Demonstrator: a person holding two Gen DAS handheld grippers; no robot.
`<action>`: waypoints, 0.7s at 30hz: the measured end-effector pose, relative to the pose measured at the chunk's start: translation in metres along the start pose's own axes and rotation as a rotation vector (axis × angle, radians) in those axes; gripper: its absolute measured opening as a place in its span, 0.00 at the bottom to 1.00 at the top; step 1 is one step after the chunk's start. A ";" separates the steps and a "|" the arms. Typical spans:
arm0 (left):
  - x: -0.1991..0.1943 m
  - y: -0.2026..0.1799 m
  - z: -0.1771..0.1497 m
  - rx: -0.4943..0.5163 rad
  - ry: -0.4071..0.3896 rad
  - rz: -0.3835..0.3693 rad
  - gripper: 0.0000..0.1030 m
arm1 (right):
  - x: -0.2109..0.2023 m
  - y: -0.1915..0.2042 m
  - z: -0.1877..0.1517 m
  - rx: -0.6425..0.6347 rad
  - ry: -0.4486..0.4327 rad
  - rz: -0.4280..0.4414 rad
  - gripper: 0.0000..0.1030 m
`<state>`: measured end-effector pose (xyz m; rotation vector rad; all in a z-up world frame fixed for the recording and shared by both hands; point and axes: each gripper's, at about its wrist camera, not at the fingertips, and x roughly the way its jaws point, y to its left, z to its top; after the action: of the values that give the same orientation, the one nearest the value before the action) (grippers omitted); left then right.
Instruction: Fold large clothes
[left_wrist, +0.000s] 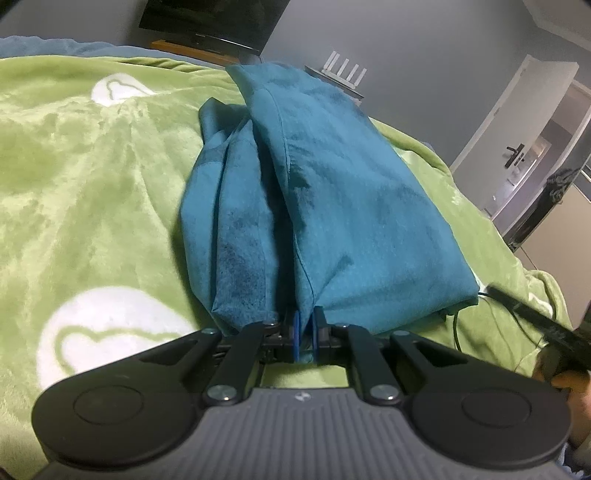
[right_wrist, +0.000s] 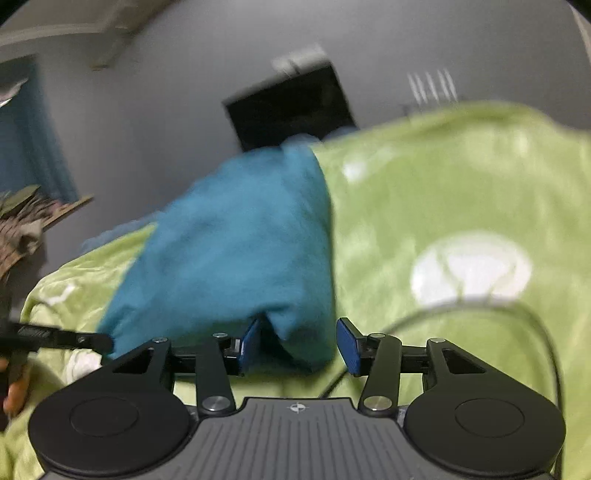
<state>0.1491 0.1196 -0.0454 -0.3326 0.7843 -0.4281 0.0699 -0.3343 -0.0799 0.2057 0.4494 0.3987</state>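
A teal garment (left_wrist: 332, 192) lies folded lengthwise on a green blanket (left_wrist: 92, 184), running away from me. My left gripper (left_wrist: 304, 325) is shut on the garment's near edge, with cloth pinched between its blue pads. In the right wrist view the same garment (right_wrist: 229, 251) is blurred. Its near corner sits between the blue pads of my right gripper (right_wrist: 299, 345), which stands open, with a clear gap at the right pad. The right gripper's black body (left_wrist: 535, 317) shows at the left view's right edge, and the left gripper's (right_wrist: 55, 338) at the right view's left edge.
The green blanket (right_wrist: 461, 192) with white heart patches covers the whole bed. A black cable (right_wrist: 535, 332) loops over it near my right gripper. Beyond the bed are a dark screen (left_wrist: 210, 22), a white router (left_wrist: 343, 70) and a door (left_wrist: 517, 155) at the right.
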 end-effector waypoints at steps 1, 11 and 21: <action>-0.001 -0.001 -0.001 0.000 0.000 -0.001 0.03 | -0.004 0.003 0.005 -0.030 -0.046 -0.001 0.47; -0.013 0.007 -0.003 -0.057 -0.002 -0.007 0.03 | 0.049 0.035 0.001 -0.354 0.035 -0.079 0.08; -0.015 0.006 -0.003 -0.060 -0.017 -0.022 0.03 | 0.047 0.024 0.005 -0.238 -0.008 -0.041 0.14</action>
<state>0.1389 0.1321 -0.0406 -0.4004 0.7788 -0.4225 0.1033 -0.2930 -0.0868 -0.0327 0.3945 0.4072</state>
